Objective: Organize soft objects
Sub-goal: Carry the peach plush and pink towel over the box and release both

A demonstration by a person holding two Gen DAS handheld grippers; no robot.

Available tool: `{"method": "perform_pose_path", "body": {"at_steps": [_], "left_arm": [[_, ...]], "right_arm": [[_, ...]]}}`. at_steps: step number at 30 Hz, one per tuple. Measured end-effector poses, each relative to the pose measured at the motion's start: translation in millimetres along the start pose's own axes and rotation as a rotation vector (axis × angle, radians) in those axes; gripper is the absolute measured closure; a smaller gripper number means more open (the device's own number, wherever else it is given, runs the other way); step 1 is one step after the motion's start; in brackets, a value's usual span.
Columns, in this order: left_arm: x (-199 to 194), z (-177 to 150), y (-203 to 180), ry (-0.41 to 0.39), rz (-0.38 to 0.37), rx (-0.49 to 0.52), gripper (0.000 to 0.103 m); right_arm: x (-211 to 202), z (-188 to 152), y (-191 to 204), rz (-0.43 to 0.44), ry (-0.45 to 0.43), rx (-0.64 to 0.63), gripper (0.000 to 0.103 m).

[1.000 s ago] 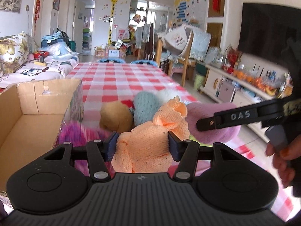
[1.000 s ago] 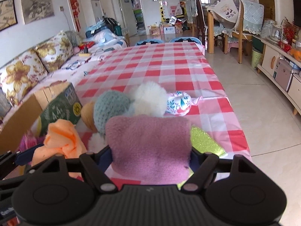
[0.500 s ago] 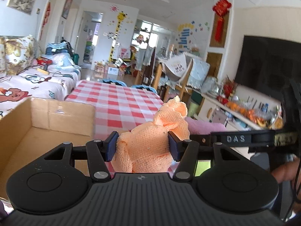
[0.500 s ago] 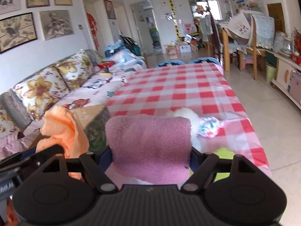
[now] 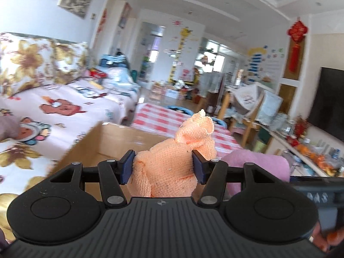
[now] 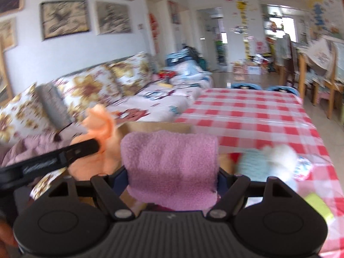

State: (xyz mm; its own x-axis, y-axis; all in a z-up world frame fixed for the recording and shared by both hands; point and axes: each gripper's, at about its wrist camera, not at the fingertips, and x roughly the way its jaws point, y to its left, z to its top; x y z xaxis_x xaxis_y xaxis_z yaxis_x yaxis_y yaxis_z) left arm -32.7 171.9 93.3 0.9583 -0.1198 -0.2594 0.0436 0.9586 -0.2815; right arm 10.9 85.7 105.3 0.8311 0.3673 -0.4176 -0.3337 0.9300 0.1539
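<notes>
My left gripper [image 5: 163, 165] is shut on an orange knitted cloth [image 5: 172, 163], held in the air above an open cardboard box [image 5: 120, 139]. My right gripper [image 6: 172, 178] is shut on a folded pink fleecy cloth [image 6: 172, 167]. The two grippers are side by side: the orange cloth [image 6: 99, 126] shows at the left of the right wrist view, and the pink cloth [image 5: 258, 163] at the right of the left wrist view. The box's far wall [image 6: 157, 126] shows just behind the pink cloth. More soft things lie on the table: a light blue one [image 6: 251, 165] and a white fluffy one [image 6: 281, 157].
A red-and-white checked tablecloth [image 6: 253, 116] covers the table. A sofa with flowered cushions [image 5: 40, 62] and a cartoon-print cover stands to the left of the box. A patterned ball [image 6: 303, 167] and a yellow-green cloth [image 6: 318, 206] lie at the table's right. A person's hand [image 5: 326, 238] shows at the lower right.
Both grippers have risen and swung left, from over the pile of soft things toward the cardboard box and the sofa. Each still grips its cloth.
</notes>
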Motion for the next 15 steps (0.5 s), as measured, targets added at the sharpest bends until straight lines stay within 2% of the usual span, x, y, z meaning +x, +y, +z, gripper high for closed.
{"method": "perform_pose_path", "body": {"at_steps": [8,15], "left_arm": [[17.4,8.3,21.2,0.06,0.126,-0.045,0.034],[16.8,-0.2,27.9,0.1,0.185,-0.06,0.034]], "right_arm": [[36.0,-9.7,56.0,0.071,0.058,-0.186,0.025],[52.0,-19.3,74.7,0.075,0.093,-0.258,0.024]]}}
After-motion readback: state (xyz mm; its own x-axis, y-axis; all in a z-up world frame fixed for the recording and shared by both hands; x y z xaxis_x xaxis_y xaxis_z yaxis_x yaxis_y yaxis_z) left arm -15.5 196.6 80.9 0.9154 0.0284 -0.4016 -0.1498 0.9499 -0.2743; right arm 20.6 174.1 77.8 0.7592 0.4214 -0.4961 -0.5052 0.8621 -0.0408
